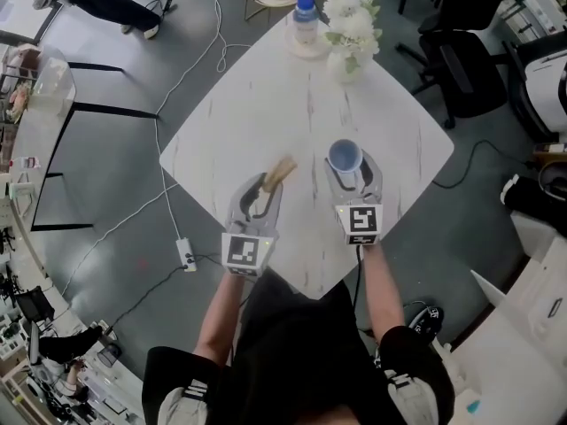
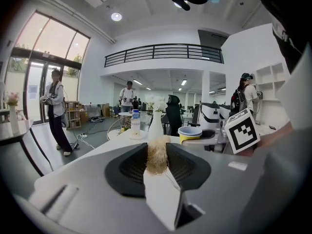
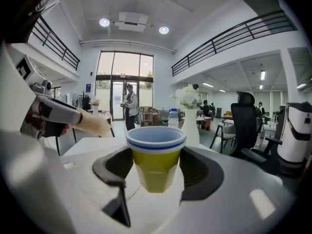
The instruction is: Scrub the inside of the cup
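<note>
Head view: the left gripper [image 1: 264, 187] has its fingers [image 1: 241, 204] closed on a tan brush [image 1: 281, 172], whose end sticks out past the fingertips over the white counter [image 1: 257, 104]. The right gripper [image 1: 353, 177] holds the cup [image 1: 345, 157] upright between its fingers [image 1: 373, 182], mouth up. A bottle [image 1: 305, 18] and a vase of white flowers [image 1: 351, 35] stand well beyond both sets of fingertips.

Left gripper view: the finger pads [image 2: 130, 167] press on the fibrous brush [image 2: 157, 155] from both sides. The cup [image 2: 190, 132] sits ahead and to the right of them.

Right gripper view: the pads [image 3: 201, 172] clamp the yellow cup [image 3: 156, 162] on both sides, its blue-banded rim above them. The brush [image 3: 92, 123] shows to their left.
</note>
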The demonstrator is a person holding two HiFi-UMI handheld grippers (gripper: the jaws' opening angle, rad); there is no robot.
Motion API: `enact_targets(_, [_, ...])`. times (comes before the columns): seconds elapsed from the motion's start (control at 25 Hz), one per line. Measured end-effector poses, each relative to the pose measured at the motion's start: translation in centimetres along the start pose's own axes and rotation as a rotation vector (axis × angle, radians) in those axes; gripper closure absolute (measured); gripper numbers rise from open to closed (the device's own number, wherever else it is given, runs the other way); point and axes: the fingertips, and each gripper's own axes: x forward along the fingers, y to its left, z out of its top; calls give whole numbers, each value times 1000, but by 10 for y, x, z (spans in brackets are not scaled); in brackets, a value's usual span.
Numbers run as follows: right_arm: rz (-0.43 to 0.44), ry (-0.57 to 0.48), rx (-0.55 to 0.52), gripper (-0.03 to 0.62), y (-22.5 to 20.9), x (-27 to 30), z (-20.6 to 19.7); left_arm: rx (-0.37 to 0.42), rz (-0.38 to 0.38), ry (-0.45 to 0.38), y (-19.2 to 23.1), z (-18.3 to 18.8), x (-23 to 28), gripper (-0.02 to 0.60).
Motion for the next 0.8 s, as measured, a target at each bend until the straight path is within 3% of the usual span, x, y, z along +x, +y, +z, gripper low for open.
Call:
enact_targets(0.36, [-17, 29, 38, 296, -24, 32, -45, -21, 10, 53, 2, -20, 19, 456])
enact_targets(0.8, [-11, 66, 56, 296, -25, 42, -71, -25, -5, 76, -2, -27, 33, 456])
